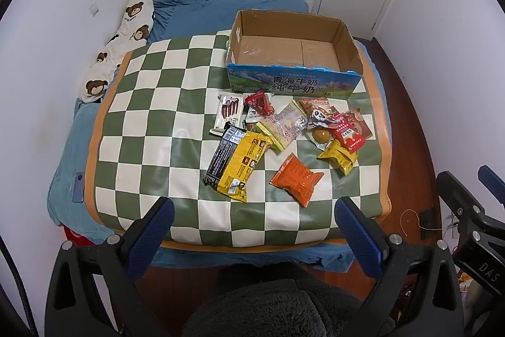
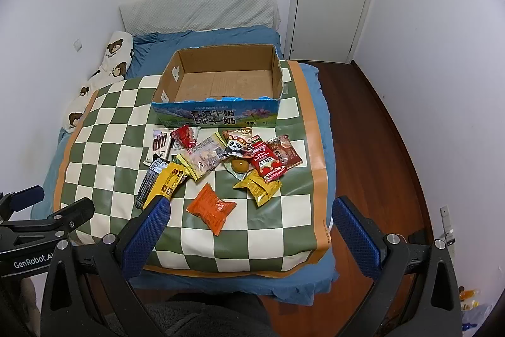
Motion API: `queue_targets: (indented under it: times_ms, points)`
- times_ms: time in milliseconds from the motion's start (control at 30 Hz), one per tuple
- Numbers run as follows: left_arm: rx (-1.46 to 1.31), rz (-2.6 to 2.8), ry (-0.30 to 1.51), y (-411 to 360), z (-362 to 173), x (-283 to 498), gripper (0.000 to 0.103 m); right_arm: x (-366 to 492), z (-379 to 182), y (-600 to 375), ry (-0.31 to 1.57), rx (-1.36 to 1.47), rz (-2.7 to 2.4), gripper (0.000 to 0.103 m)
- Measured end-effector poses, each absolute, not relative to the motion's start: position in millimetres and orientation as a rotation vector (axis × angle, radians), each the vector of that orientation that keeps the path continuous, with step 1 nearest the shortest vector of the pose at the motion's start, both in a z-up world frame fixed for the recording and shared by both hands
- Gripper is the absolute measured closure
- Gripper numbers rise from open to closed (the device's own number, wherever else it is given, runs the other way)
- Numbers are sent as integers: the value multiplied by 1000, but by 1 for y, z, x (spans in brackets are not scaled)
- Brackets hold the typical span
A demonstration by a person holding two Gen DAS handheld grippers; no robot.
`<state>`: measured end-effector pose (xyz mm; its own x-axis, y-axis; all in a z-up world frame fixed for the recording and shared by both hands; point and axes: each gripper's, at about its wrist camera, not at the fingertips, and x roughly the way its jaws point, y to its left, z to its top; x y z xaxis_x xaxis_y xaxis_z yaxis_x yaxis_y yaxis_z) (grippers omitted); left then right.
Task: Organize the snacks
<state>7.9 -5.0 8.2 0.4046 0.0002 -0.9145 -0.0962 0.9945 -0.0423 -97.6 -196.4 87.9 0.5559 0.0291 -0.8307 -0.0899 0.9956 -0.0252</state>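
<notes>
While both claws hang above the near edge of the bed, nothing is in either one: the left claw (image 1: 254, 215) stands spread wide with bare blue pads, and the right claw (image 2: 251, 215) matches it, splayed and holding nothing. On the green-and-white checkered mat (image 1: 151, 122) covering the blue bed (image 1: 195, 7), the snacks lie in a loose heap just in front of the open cardboard milk box (image 1: 293, 81), which has nothing inside. Nearest the claws sits a flat orange foil packet (image 2: 210, 208), with a long yellow-and-black wrapped bar (image 1: 235, 165) to its left and a crumpled yellow pouch (image 2: 258, 189) to its right. Behind those, a red sachet (image 2: 266, 165), a panda-printed packet (image 2: 235, 146) and a clear noodle-like bag (image 2: 202, 157) overlap one another. A bear-print pillow (image 1: 121, 48) lies along the wall.
</notes>
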Motion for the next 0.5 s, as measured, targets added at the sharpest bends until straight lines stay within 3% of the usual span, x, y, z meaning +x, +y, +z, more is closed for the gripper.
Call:
queue_targets:
  times_ms: [500]
  points:
    - [-92, 62, 1146, -5, 9, 10, 0, -97, 87, -197, 981, -63, 64, 0]
